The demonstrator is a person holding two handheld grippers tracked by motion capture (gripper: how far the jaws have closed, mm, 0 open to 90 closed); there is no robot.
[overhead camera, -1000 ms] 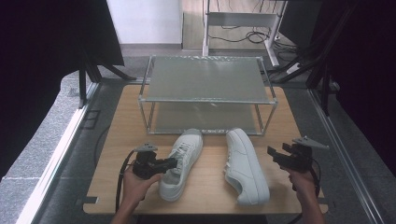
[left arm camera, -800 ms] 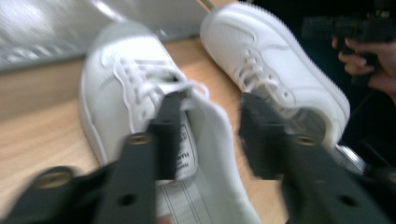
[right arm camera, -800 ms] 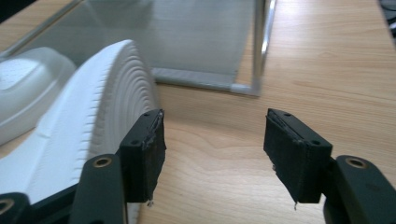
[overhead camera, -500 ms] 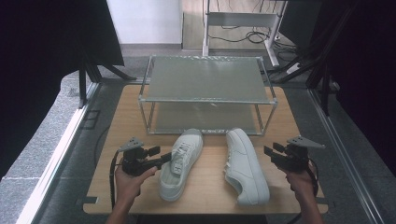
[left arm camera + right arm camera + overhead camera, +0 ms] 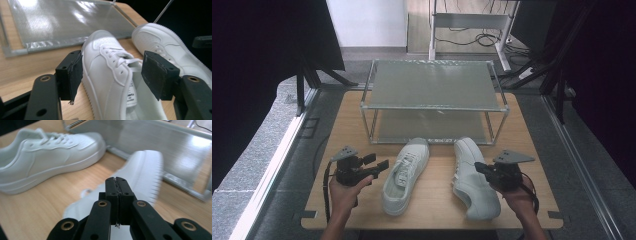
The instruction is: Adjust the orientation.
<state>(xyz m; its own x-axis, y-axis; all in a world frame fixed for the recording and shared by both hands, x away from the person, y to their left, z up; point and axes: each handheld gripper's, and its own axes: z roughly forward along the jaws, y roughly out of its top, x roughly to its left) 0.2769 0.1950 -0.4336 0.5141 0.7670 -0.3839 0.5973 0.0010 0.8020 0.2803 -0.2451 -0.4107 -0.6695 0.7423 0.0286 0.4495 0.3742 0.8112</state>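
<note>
Two white sneakers lie on the wooden tabletop (image 5: 532, 150) in the high view, toes toward the glass shelf rack (image 5: 432, 95). A second ago the left tongs (image 5: 379, 165) were closed at the left sneaker (image 5: 406, 175); now they have drawn back a little to the left, apart from the shoe, and their jaws have just been opening, with nothing between them. The right tongs (image 5: 479, 168) were open beside the right sneaker (image 5: 472, 180); now they have come in over its outer side, and their jaws have just been closing. I judge that the left shoe was let go and that the work passes to the right shoe, but from above I cannot tell if the right tongs grip any part of it.

In the left gripper view, the jaws stand wide open and empty. The left sneaker (image 5: 112, 75) lies upright just beyond them, laces tied, a small printed label inside the tongue. The right sneaker (image 5: 162, 45) lies behind it, near but apart, both in front of the lower rack shelf (image 5: 62, 22).

In the right gripper view, the right tongs (image 5: 117, 182) are pressed fully together, pad on pad, and I see nothing held between them. The right sneaker (image 5: 142, 172) is blurred close behind them, its ribbed sole edge turned toward the camera. The left sneaker (image 5: 50, 152) lies further off, sharp, its surface smooth and clean.
</note>
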